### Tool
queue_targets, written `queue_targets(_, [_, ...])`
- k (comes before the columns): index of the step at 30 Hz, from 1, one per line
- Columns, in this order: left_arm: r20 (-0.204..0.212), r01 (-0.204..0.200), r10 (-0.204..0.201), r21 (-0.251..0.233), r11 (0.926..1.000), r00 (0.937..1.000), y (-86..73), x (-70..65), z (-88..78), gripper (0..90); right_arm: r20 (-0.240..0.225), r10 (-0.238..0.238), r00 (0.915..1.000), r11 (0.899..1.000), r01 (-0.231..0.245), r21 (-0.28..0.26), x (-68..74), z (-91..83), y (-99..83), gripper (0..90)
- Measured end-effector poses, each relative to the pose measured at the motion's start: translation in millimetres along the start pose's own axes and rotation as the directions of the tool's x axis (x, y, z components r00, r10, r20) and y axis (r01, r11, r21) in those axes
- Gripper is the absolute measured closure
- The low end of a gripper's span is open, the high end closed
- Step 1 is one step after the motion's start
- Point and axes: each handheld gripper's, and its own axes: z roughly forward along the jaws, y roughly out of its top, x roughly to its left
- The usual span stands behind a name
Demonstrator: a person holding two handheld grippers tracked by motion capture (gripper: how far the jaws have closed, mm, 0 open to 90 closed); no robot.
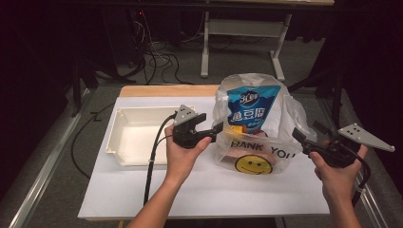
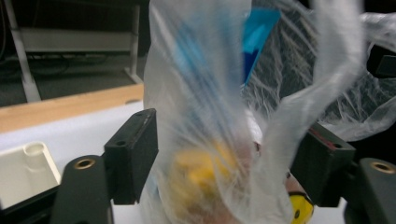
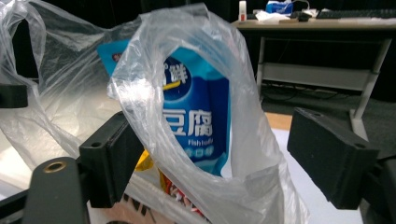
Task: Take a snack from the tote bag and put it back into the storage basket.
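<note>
Near the middle of the tabletop [image 1: 142,199], a little toward its right edge, the bag [image 1: 256,128] is standing upright and full. A blue packet [image 1: 249,107] is sticking out of its top, and more goods, yellow and red, are showing through the clear plastic lower down. On the left part of the tabletop the white tray [image 1: 116,142] is lying with nothing in it that I can see.

The left tool [image 1: 216,129] is pointing at the bag's left side. In the left gripper view its jaws are standing spread, and the left handle [image 2: 299,116] is hanging loosely between them; the pads are not pressing it. The right tool [image 1: 299,137] is sitting at the bag's right side. In the right gripper view its jaws are also standing apart, with the right handle [image 3: 154,102] looping between them, free of both pads.

To my judgement, the packing part is looking finished: the goods are sitting in the bag and the tray is looking emptied. Both tools are looking like they are letting the handles go, so the bag is resting by its own weight. What is remaining seems small: pulling both tools clear of the handles without tipping the bag.
</note>
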Motion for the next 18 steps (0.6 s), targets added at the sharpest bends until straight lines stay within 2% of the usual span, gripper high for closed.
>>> queue_targets(3, [-0.015, -0.004, 0.004, -0.014, 0.9999, 0.9999, 7.9, -1.1, 1.2, 26.0, 0.009, -0.007, 0.9999, 1.0, 0.007, 0.005, 1.9, 5.0, 8.7, 17.0])
queue_targets(4, [-0.016, -0.003, 0.003, -0.016, 0.9999, 0.9999, 10.0, -1.3, 2.3, 23.4, 0.025, -0.015, 0.9996, 1.0, 0.015, 0.01, 1.5, 11.4, 13.9, 16.3])
queue_targets(7, [-0.042, 0.001, -0.001, -0.011, 0.9999, 0.9991, 16.2, -1.9, 9.8, 22.2, 0.034, -0.008, 0.9994, 1.0, 0.007, 0.012, -2.1, 19.8, 19.0, 16.4])
queue_targets(10, [-0.069, 0.006, -0.003, 0.042, 0.9991, 0.9976, 12.5, 1.9, 25.3, 30.4, 0.04, -0.006, 0.9992, 0.999, 0.005, 0.039, -7.8, 34.9, 21.6, 24.1])
queue_targets(12, [-0.083, 0.022, -0.017, 0.066, 0.9975, 0.9964, 7.4, 7.0, 35.0, 47.5, 0.055, -0.019, 0.9983, 0.998, 0.016, 0.059, -10.3, 46.5, 20.6, 37.4])
queue_targets(14, [-0.08, 0.067, -0.06, 0.089, 0.9937, 0.995, 2.3, 15.4, 44.1, 60.3, 0.054, -0.036, 0.9979, 0.997, 0.032, 0.071, -12.7, 56.2, 19.9, 52.6])
queue_targets(15, [-0.076, 0.096, -0.088, 0.108, 0.9896, 0.9932, -0.8, 20.9, 49.0, 68.0, 0.07, -0.044, 0.9966, 0.996, 0.039, 0.077, -14.3, 61.5, 20.1, 59.3])
queue_targets(17, [-0.097, 0.126, -0.113, 0.135, 0.9828, 0.9888, -5.6, 26.9, 55.3, 79.7, 0.11, -0.038, 0.9932, 0.995, 0.028, 0.096, -19.9, 73.8, 21.2, 75.6])
queue_targets(18, [-0.097, 0.145, -0.132, 0.149, 0.9781, 0.9865, -8.4, 30.1, 58.1, 87.4, 0.143, -0.04, 0.9889, 0.993, 0.023, 0.114, -25.5, 83.9, 21.2, 89.6])
